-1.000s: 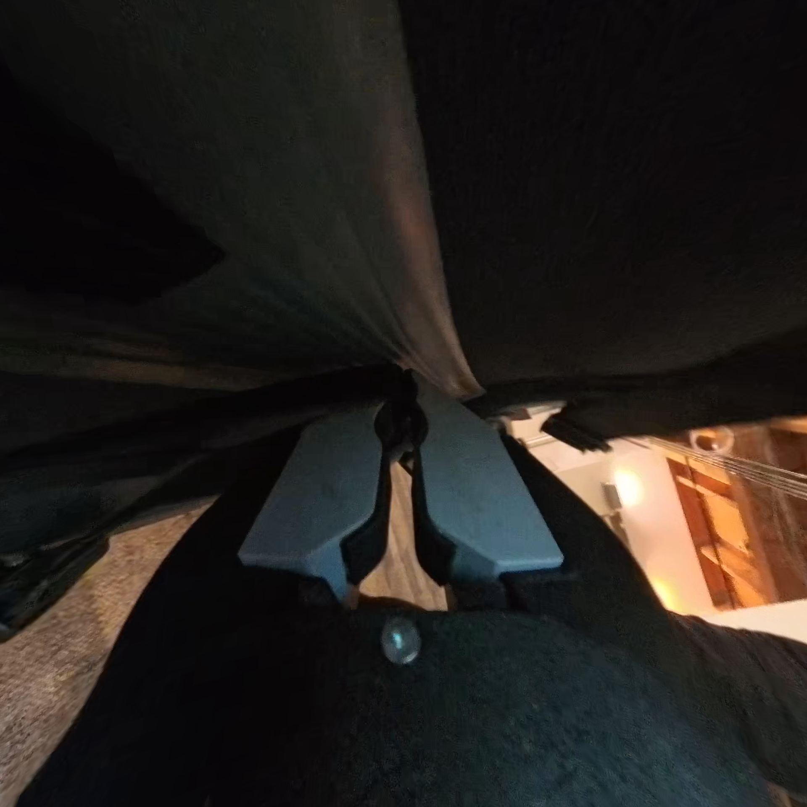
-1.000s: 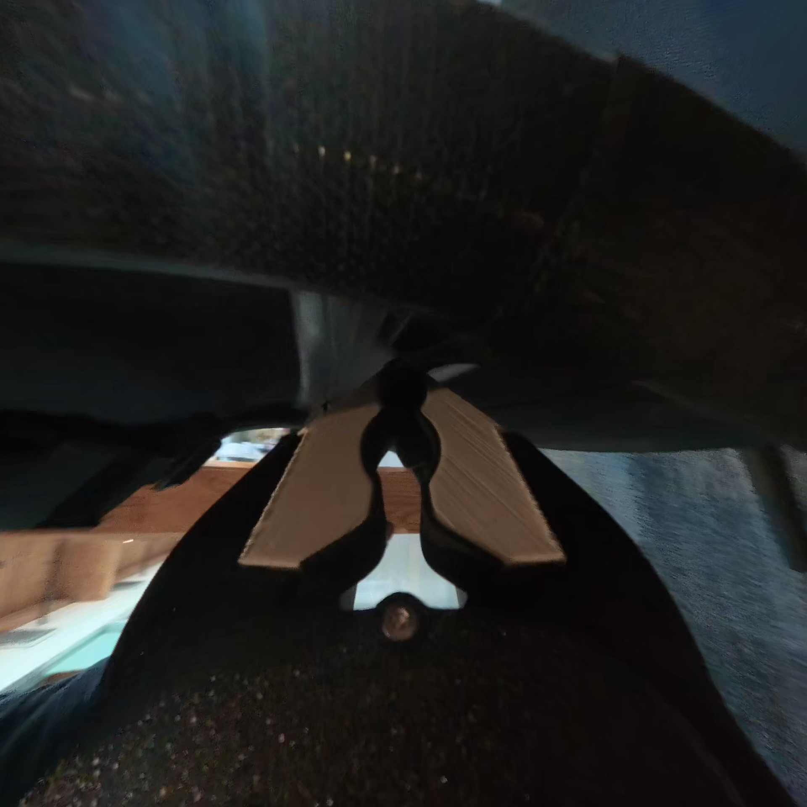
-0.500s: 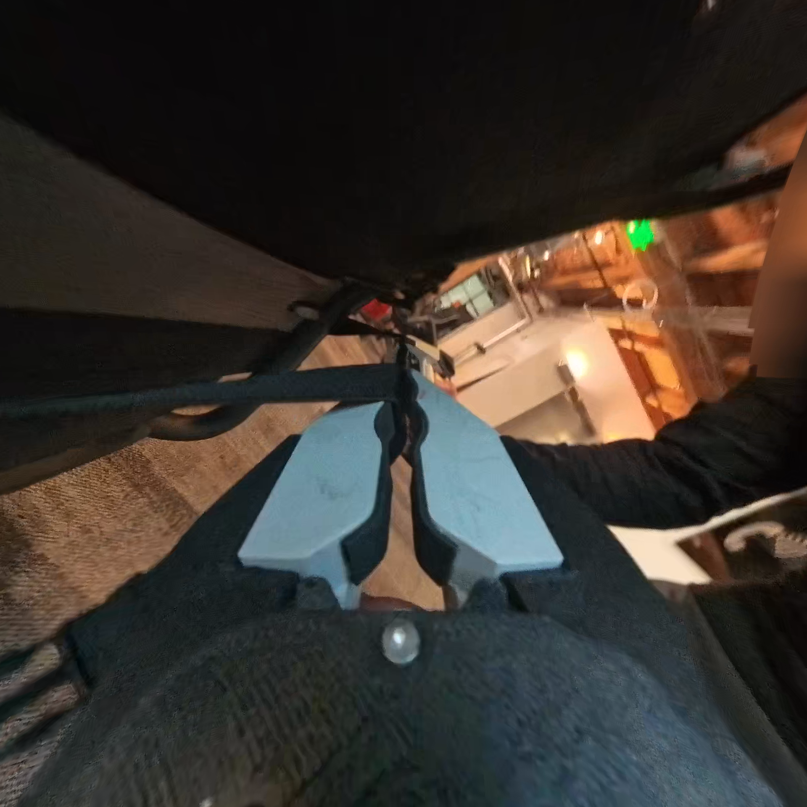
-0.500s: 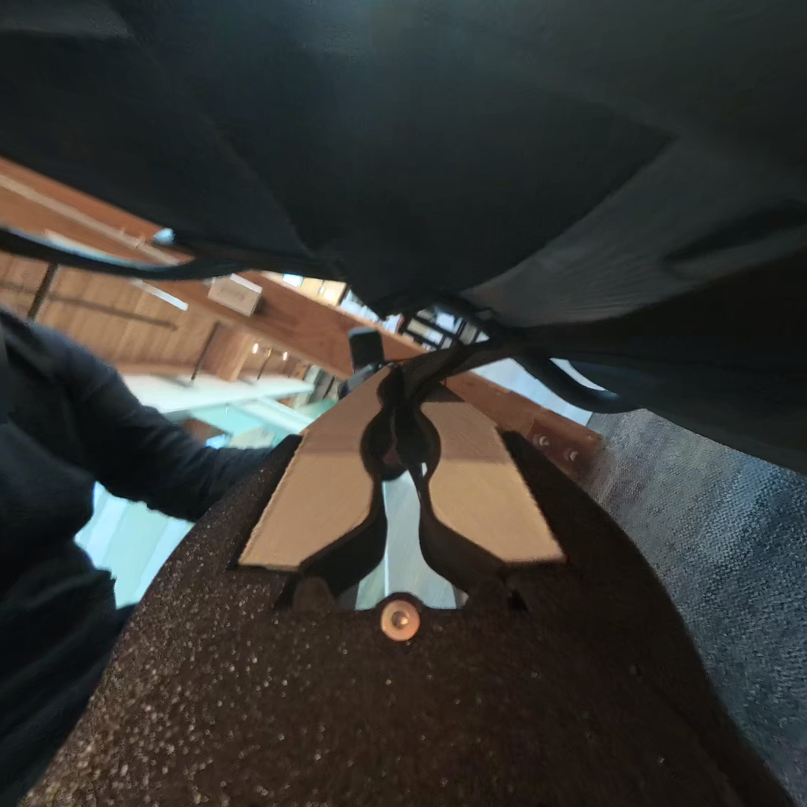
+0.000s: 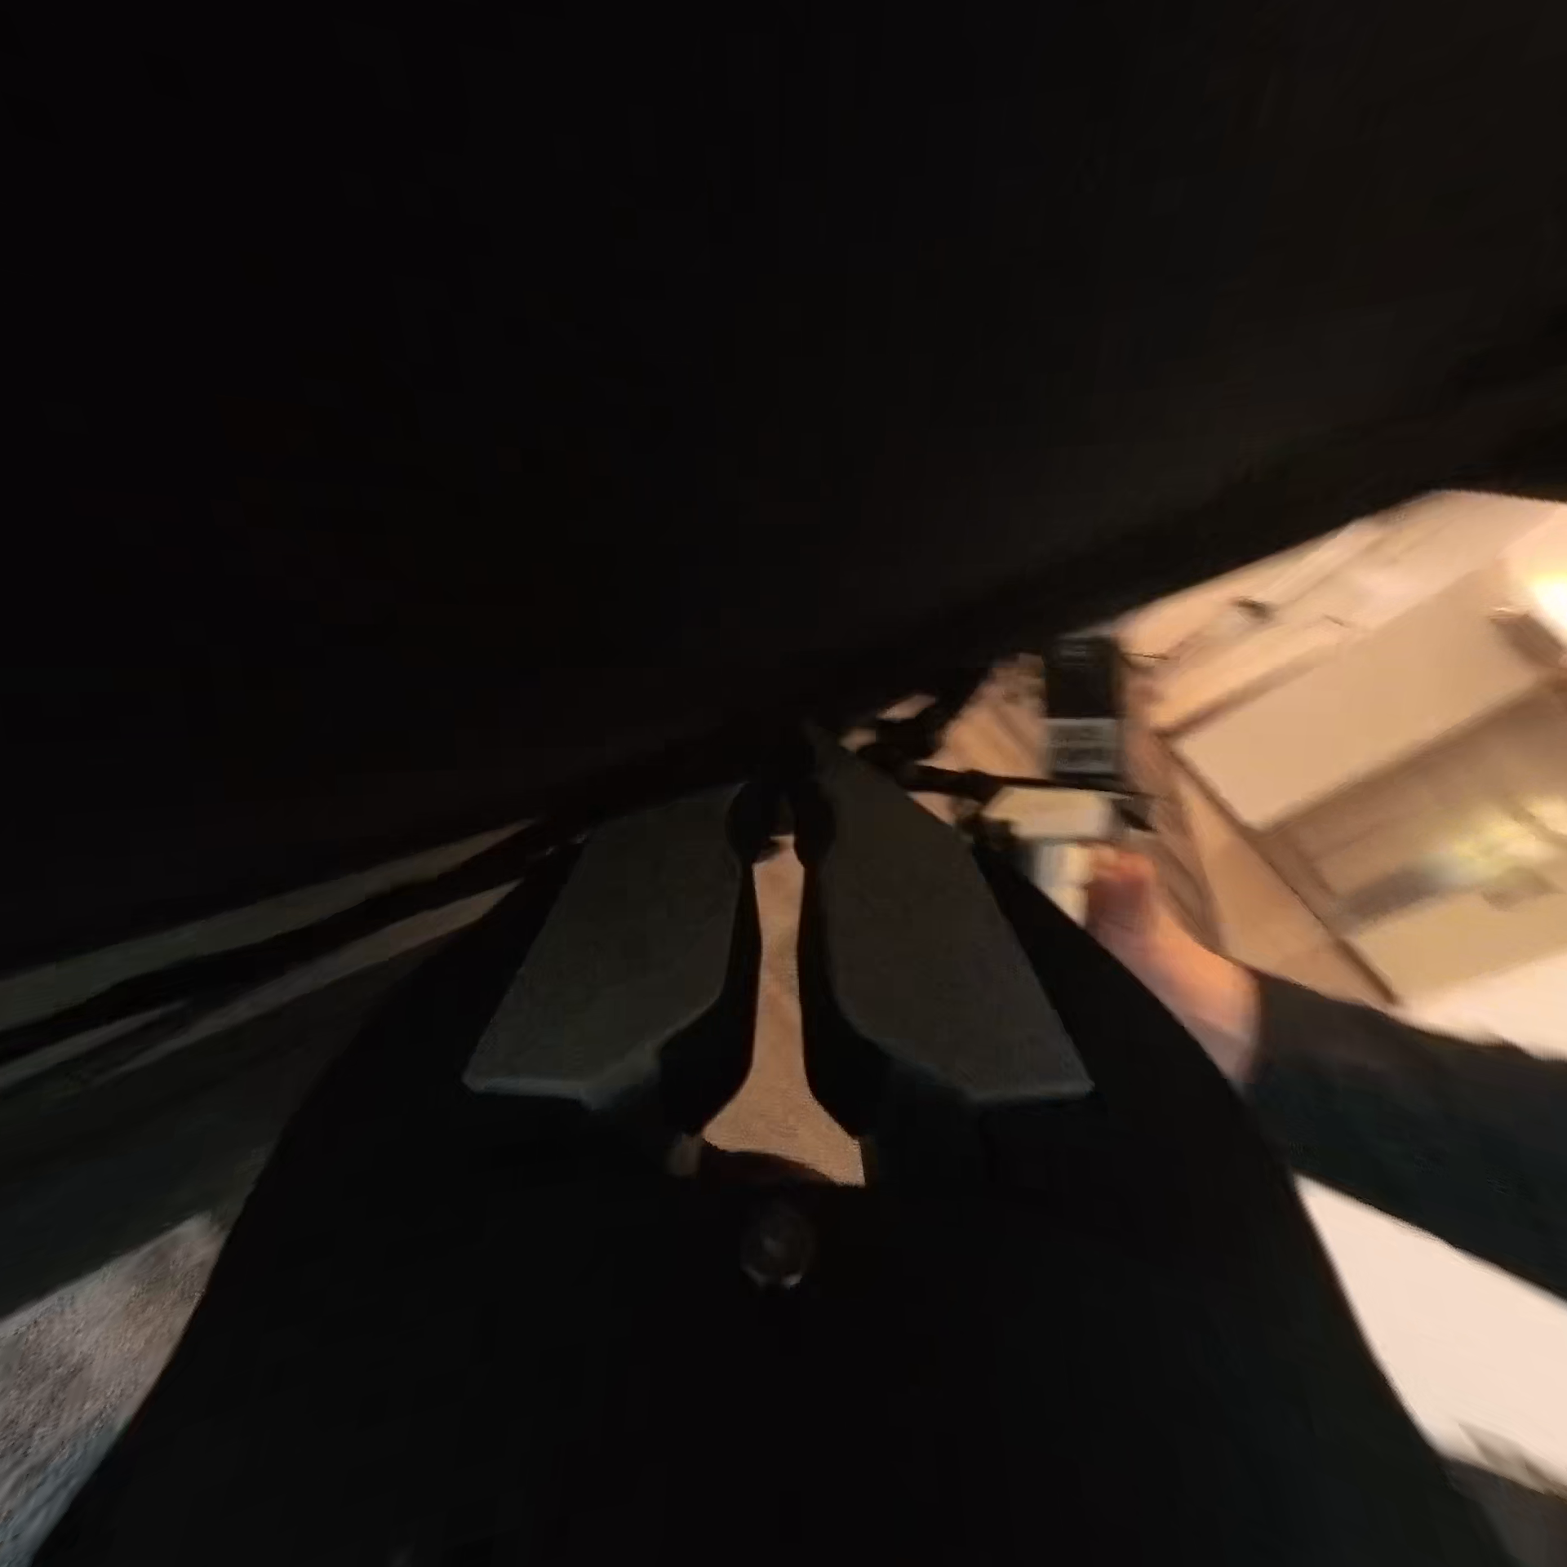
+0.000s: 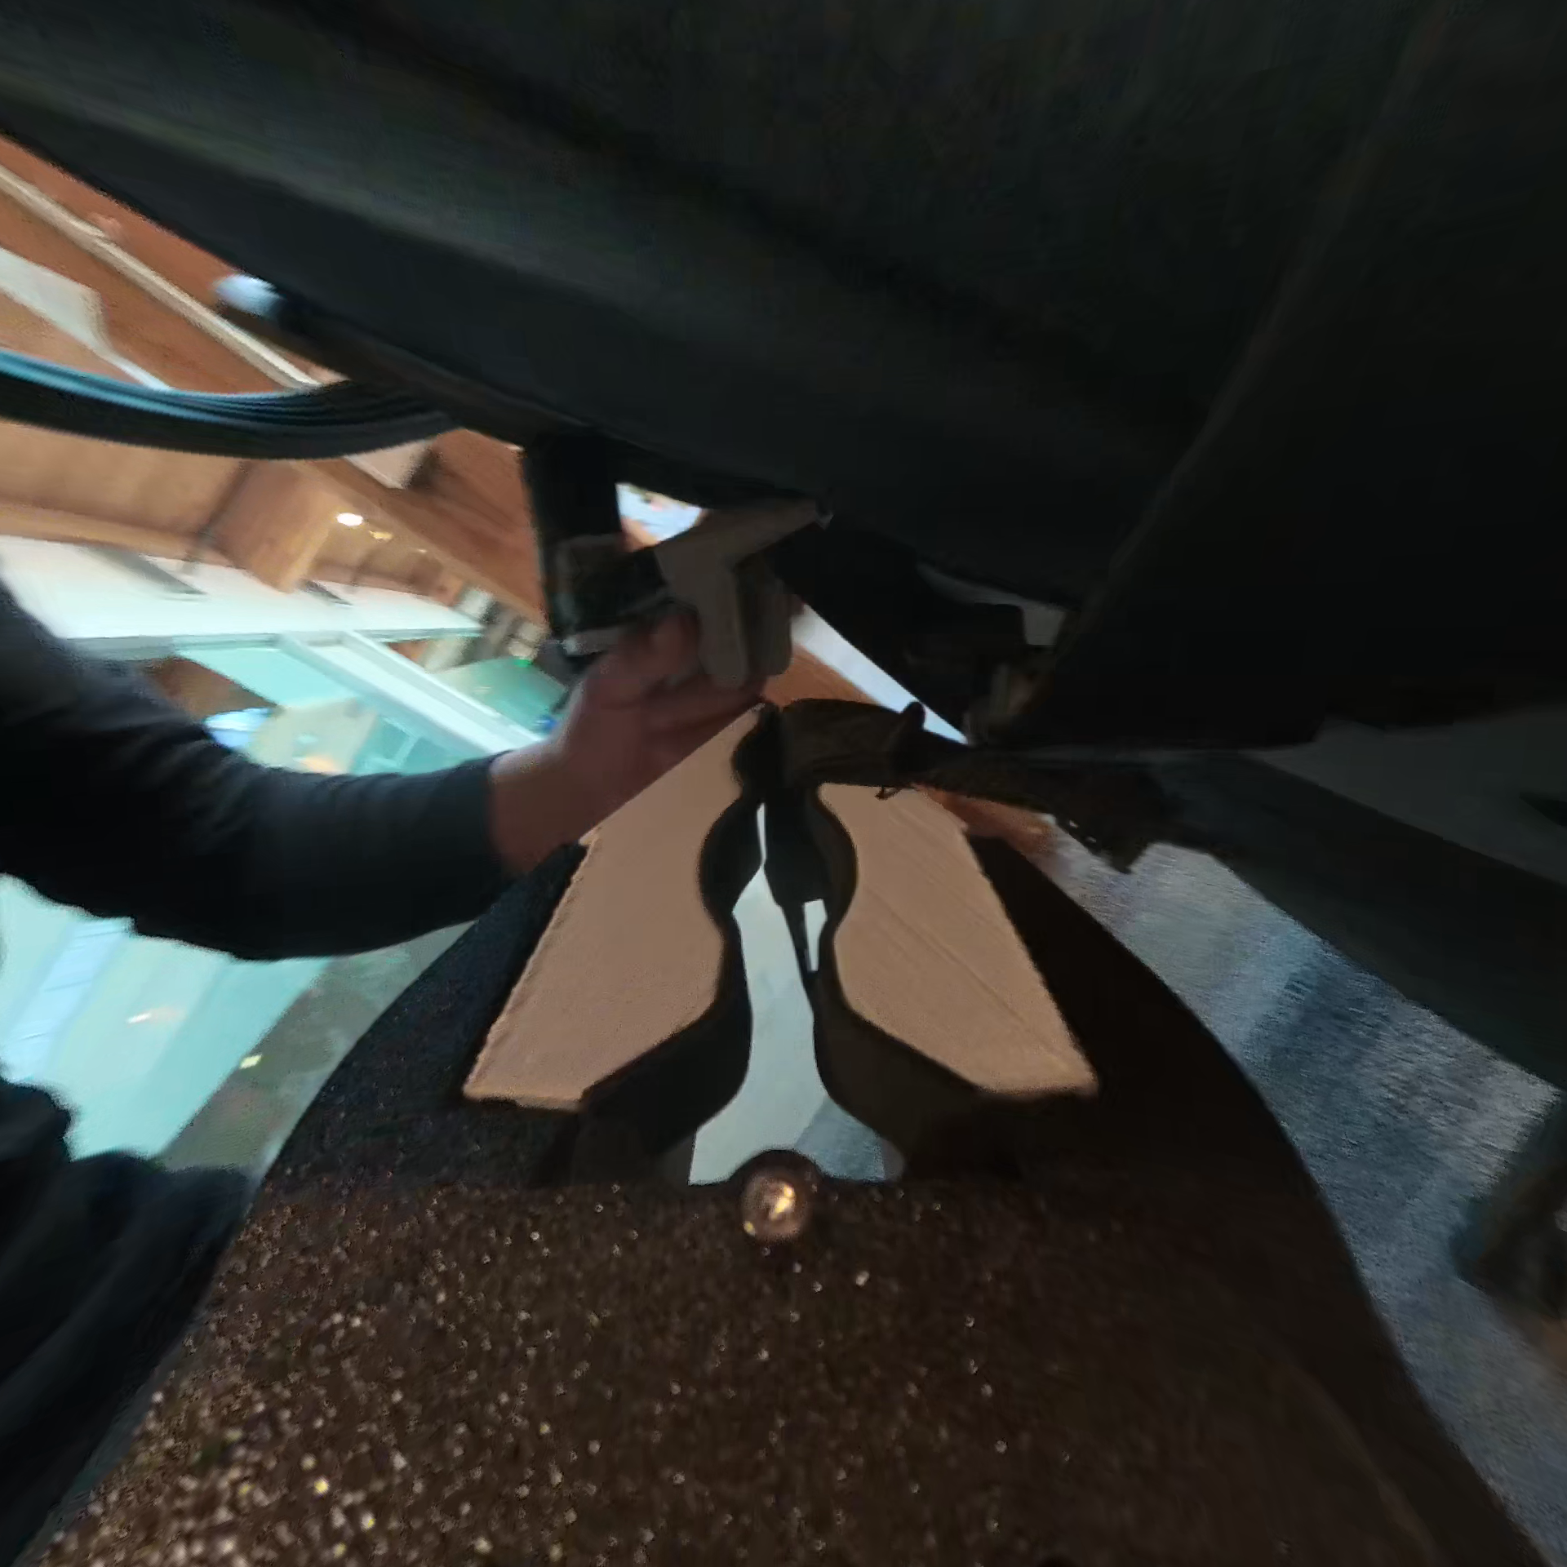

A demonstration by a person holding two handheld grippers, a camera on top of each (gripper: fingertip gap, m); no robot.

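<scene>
Both grippers pinch a large dark, limp fabric item overhead.

The left gripper (image 5: pixel 793 763) clamps the dark fabric (image 5: pixel 593 381) at frame centre; the right gripper (image 6: pixel 767 738) clamps its frayed edge (image 6: pixel 856 746), fabric filling each frame's top.

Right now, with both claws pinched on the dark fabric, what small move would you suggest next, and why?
Probably draw the two apart gently. The right claw is shut on a bunched edge of the dark fabric, the left claw looks shut on it too, and the cloth hangs slack overhead, so tension should spread it.
</scene>
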